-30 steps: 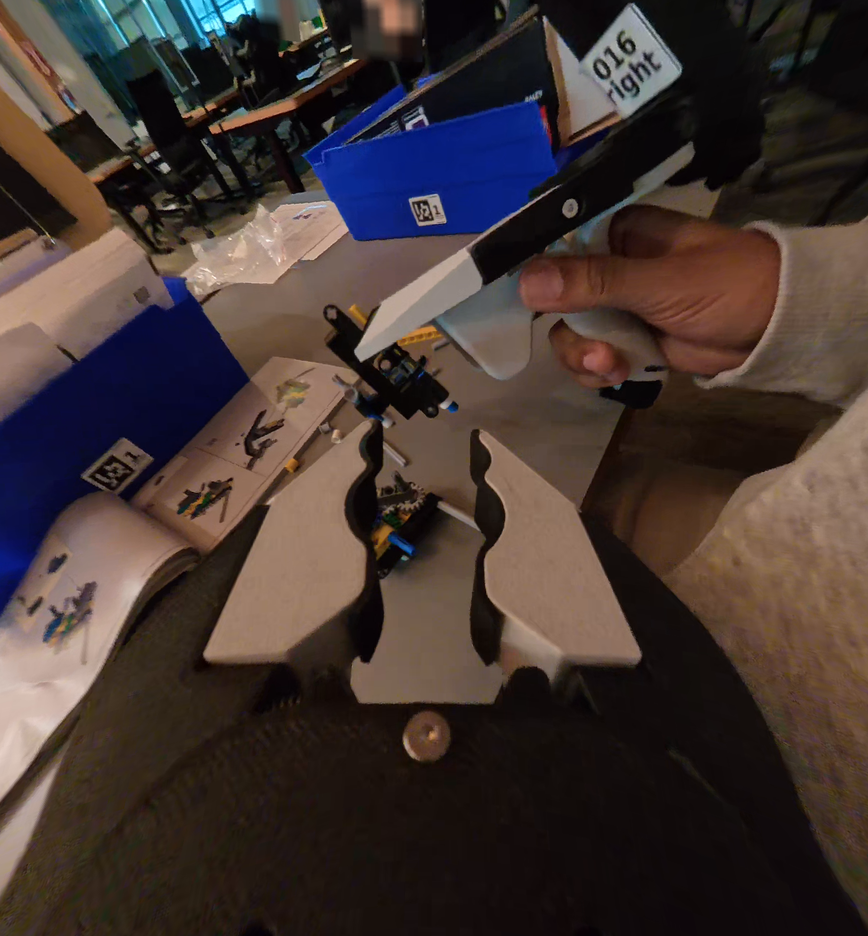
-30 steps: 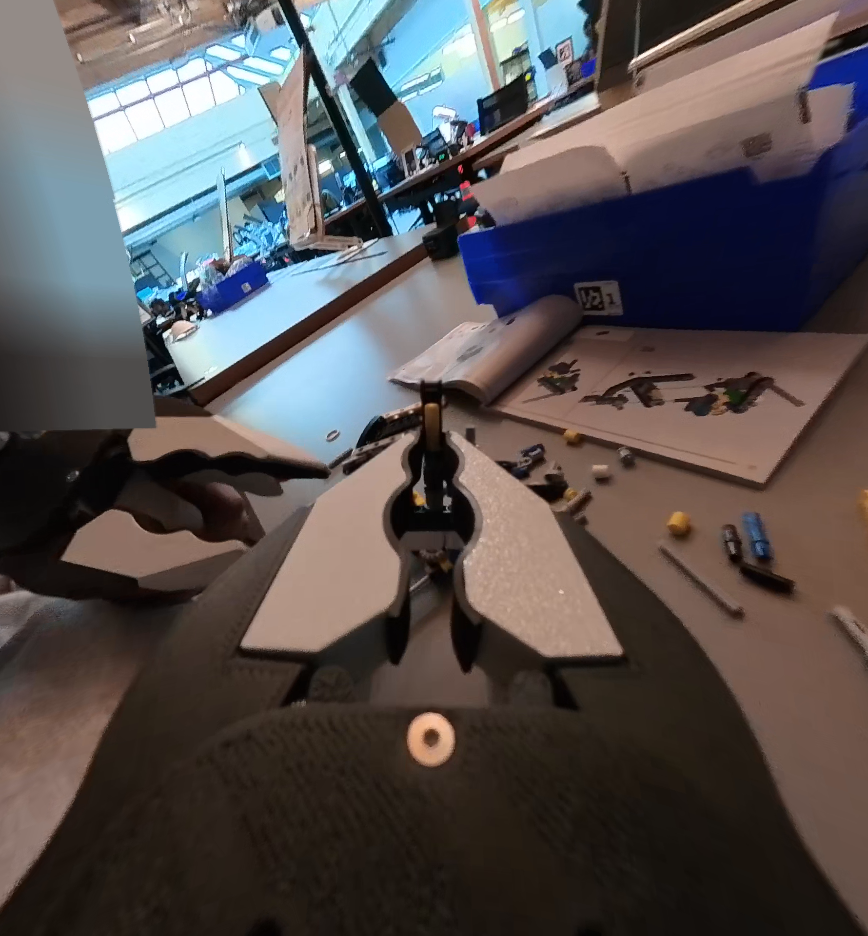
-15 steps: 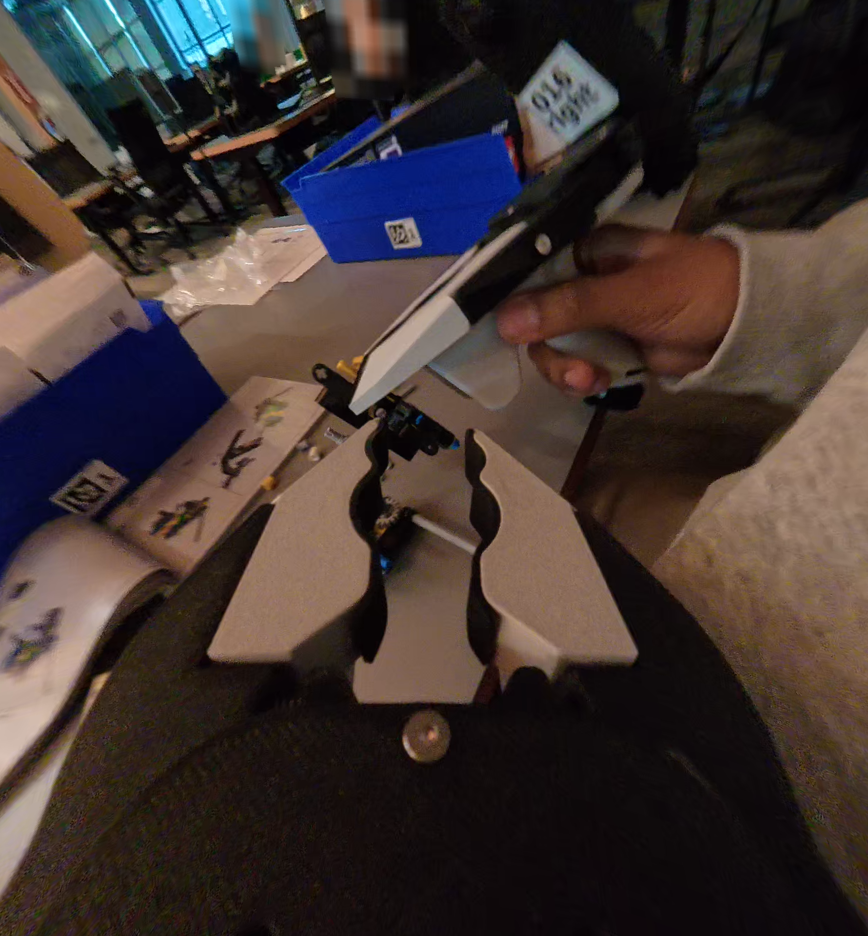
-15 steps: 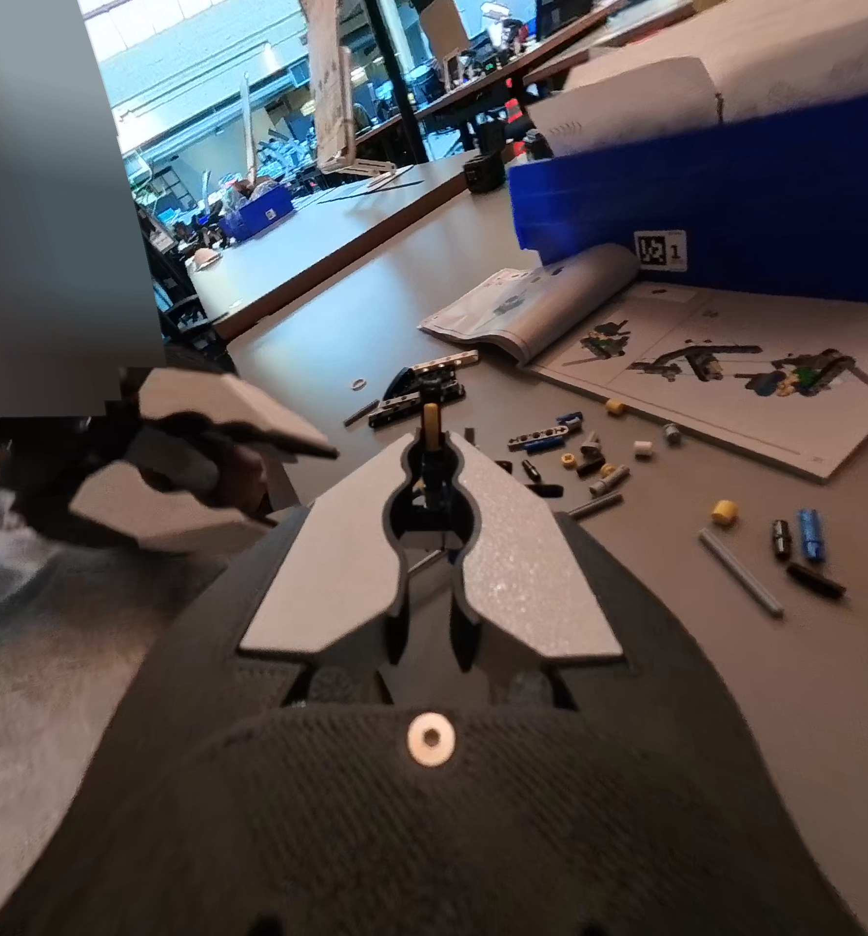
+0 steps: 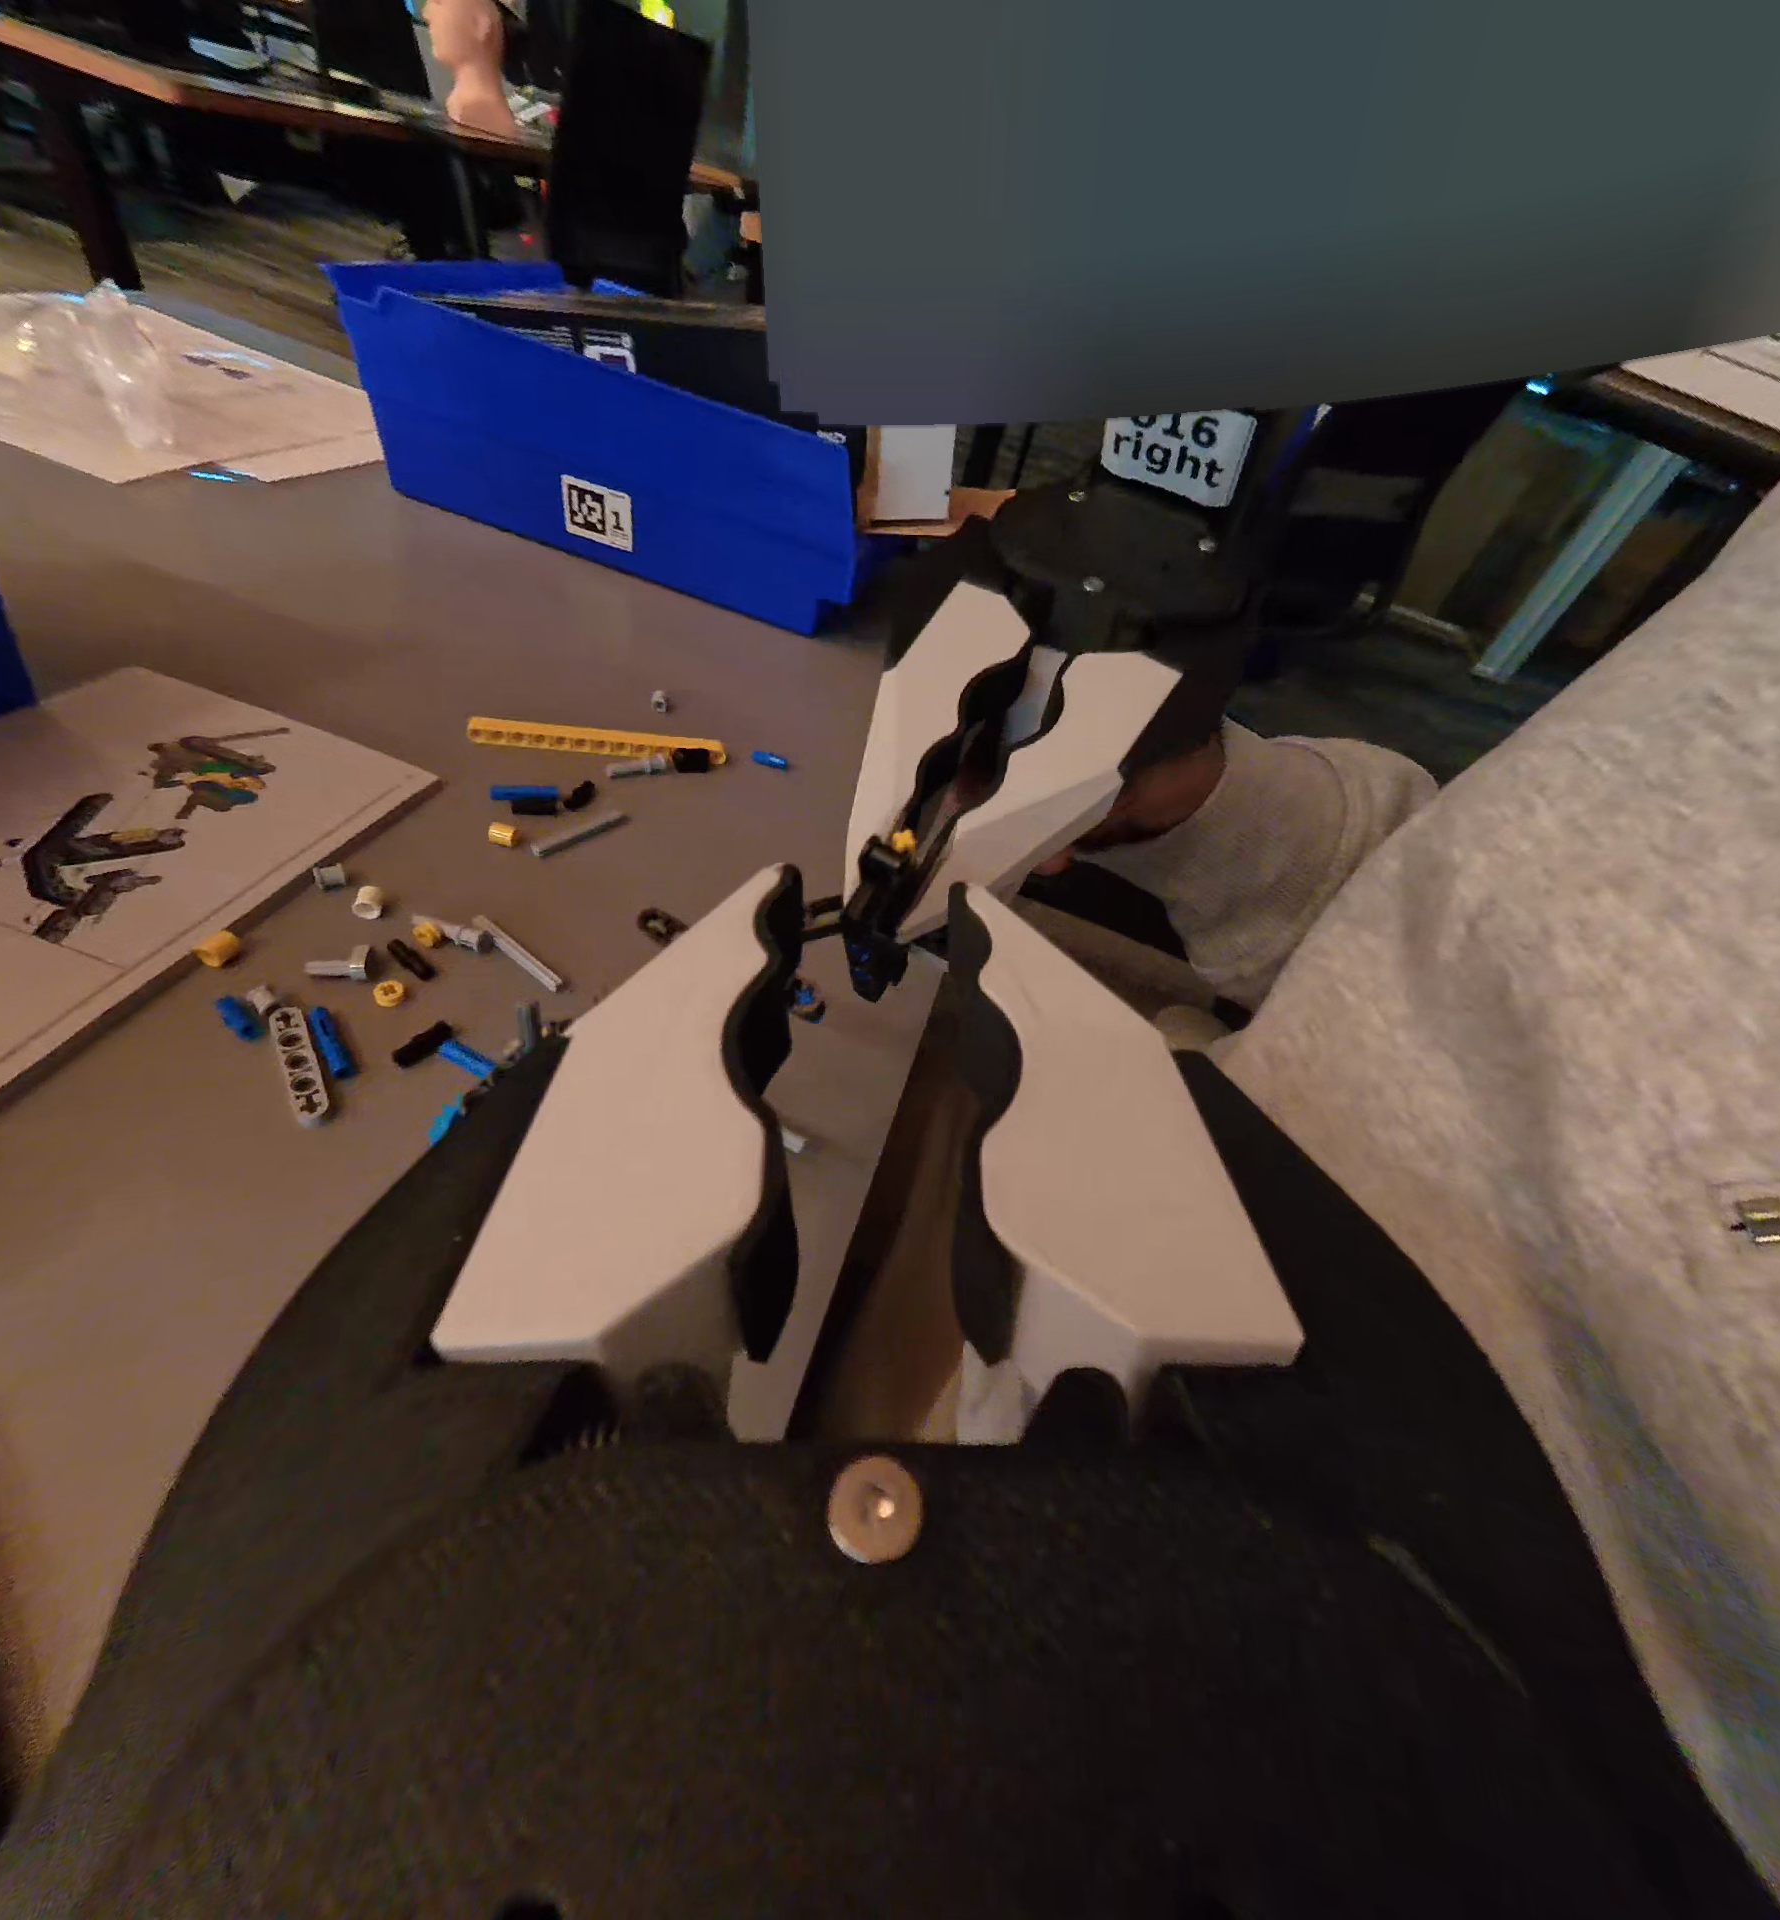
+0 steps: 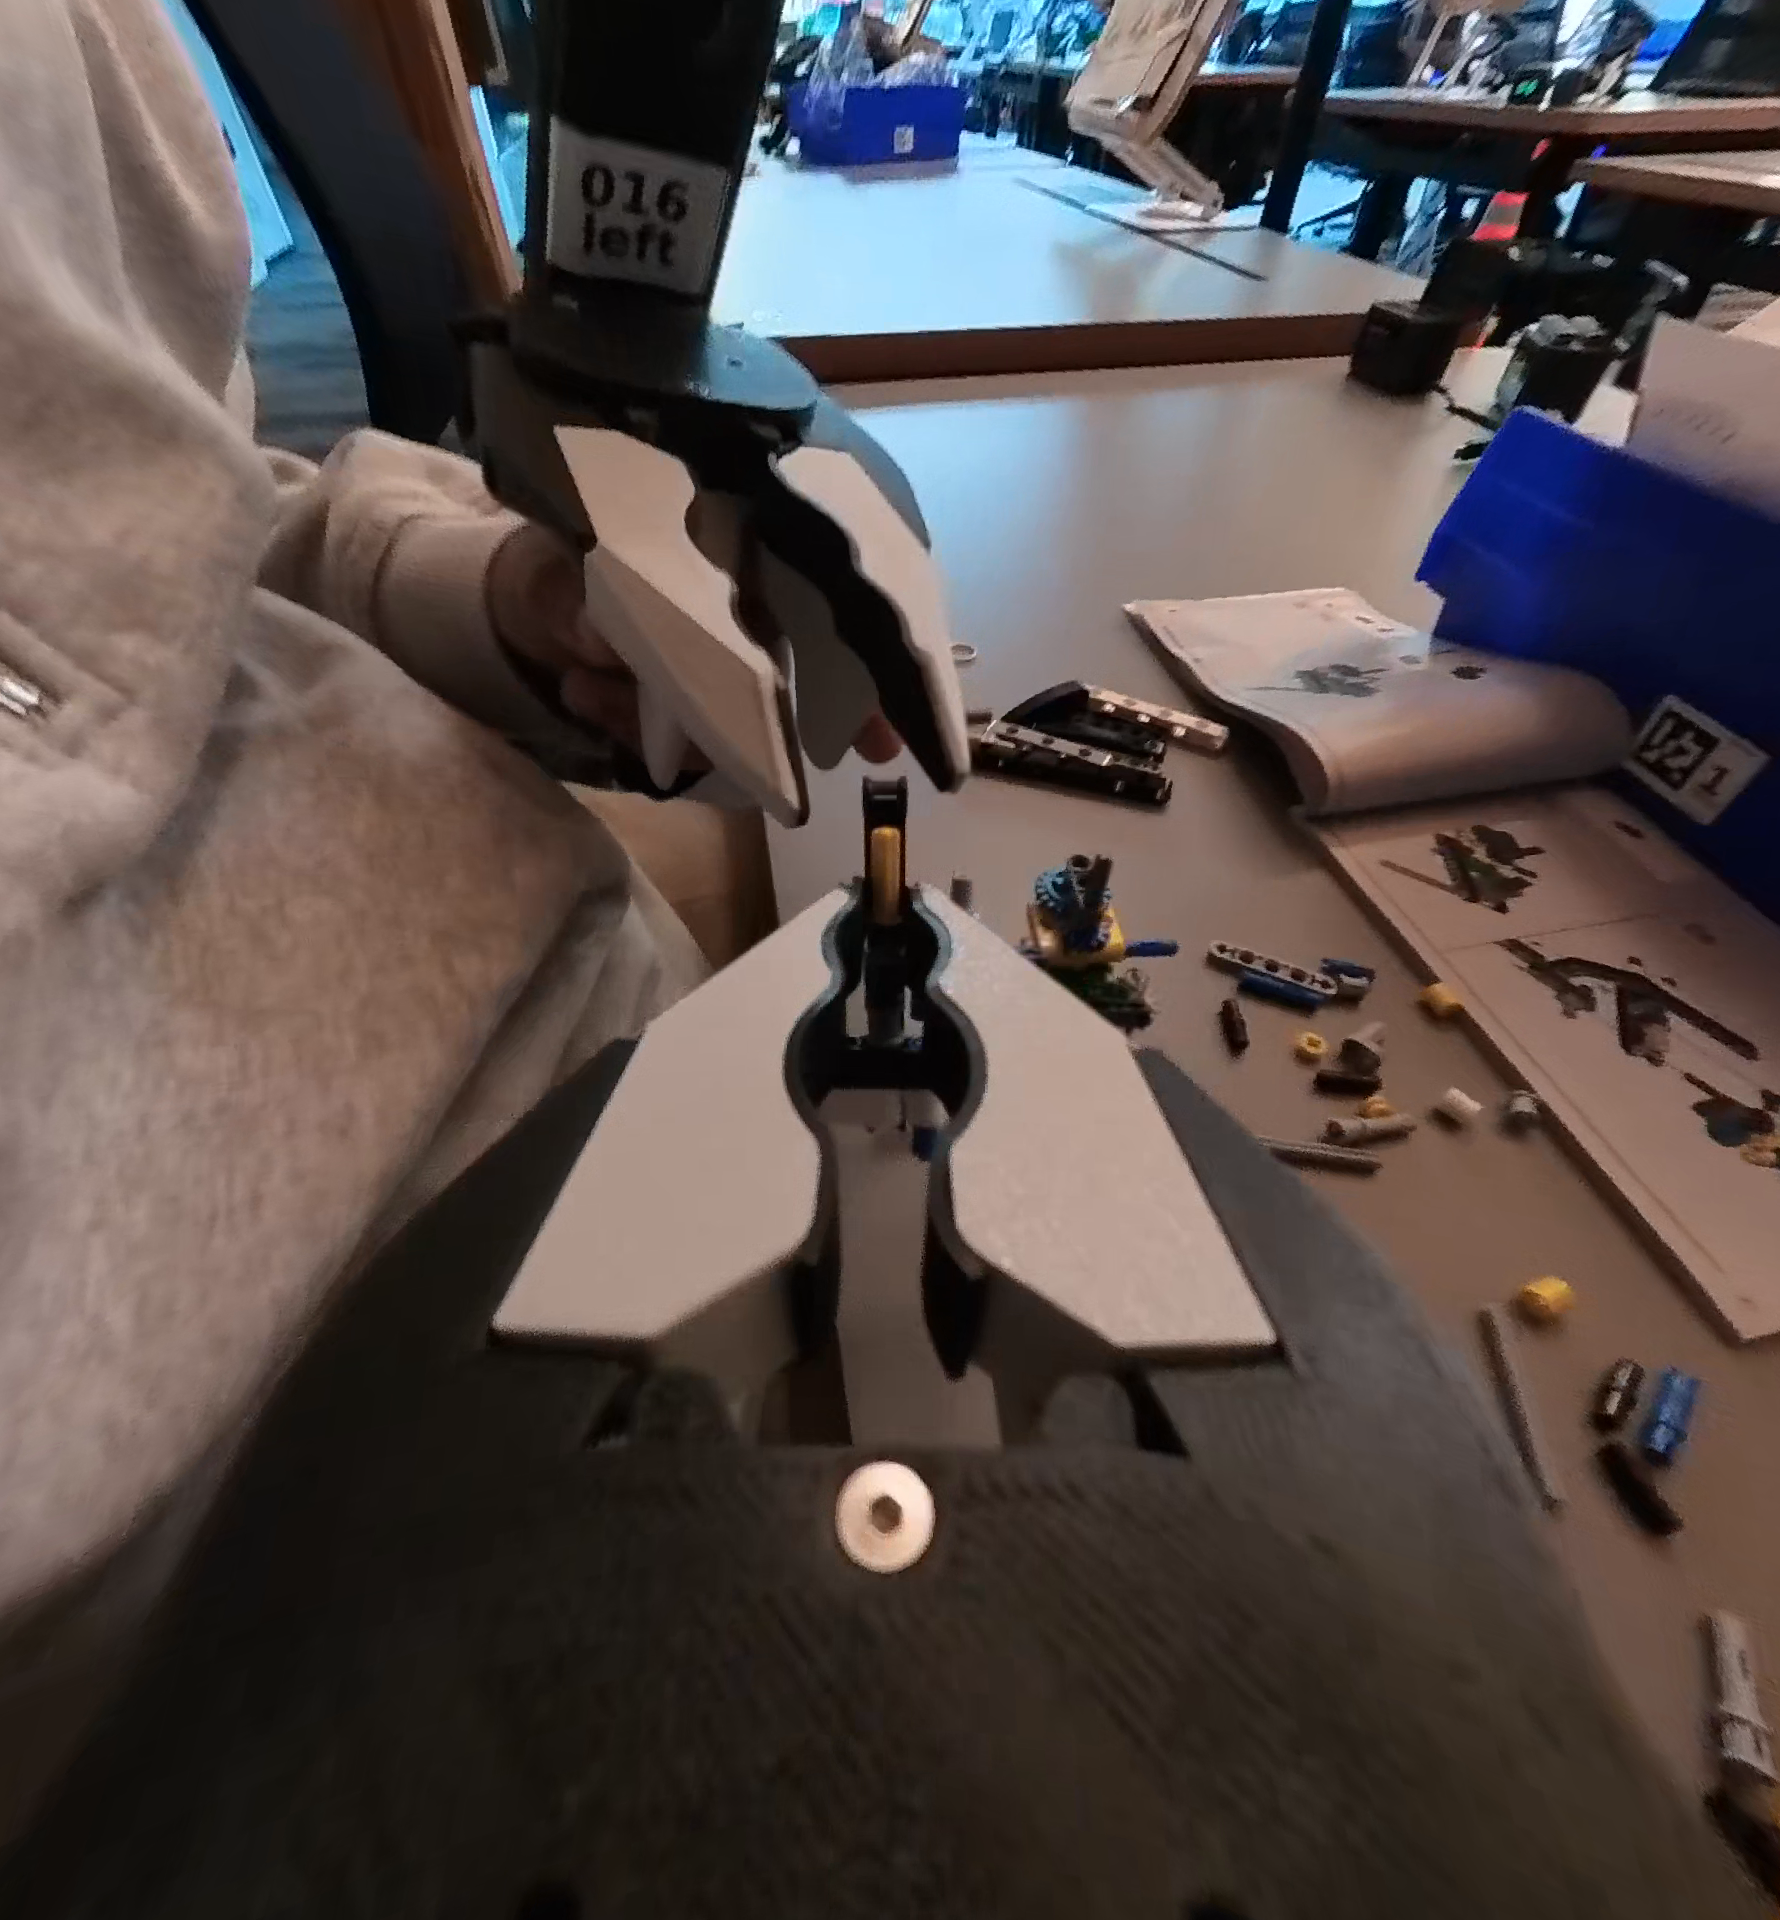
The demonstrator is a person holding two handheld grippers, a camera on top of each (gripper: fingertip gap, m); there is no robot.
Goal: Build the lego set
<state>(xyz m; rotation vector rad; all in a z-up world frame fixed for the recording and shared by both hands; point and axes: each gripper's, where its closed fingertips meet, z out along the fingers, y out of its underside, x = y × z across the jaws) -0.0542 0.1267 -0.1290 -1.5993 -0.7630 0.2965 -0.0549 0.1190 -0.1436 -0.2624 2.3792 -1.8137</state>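
My right gripper point(image 6: 886, 902) is shut on a small black lego assembly point(image 6: 884, 831) with a yellow piece, which sticks up past the fingertips. My left gripper point(image 5: 870, 896) is open and empty. The two grippers face each other above the table's near edge. In the left wrist view the right gripper point(image 5: 907, 852) holds the black assembly point(image 5: 873, 925) between my left fingertips. In the right wrist view the left gripper point(image 6: 870, 784) hangs open just above the assembly's top.
Loose lego pieces point(image 5: 398, 966) and a long yellow beam point(image 5: 595, 740) lie on the grey table. An open instruction booklet point(image 6: 1592, 1039) lies in front of a blue bin point(image 6: 1644, 582). A small blue-and-yellow gear assembly point(image 6: 1073, 925) and a black frame point(image 6: 1083, 732) sit nearby. Less than 4 cm separates the two grippers' tips.
Both grippers have swung round to face each other. The right gripper has brought the held black assembly up between the left gripper's open fingertips. The left stays open.
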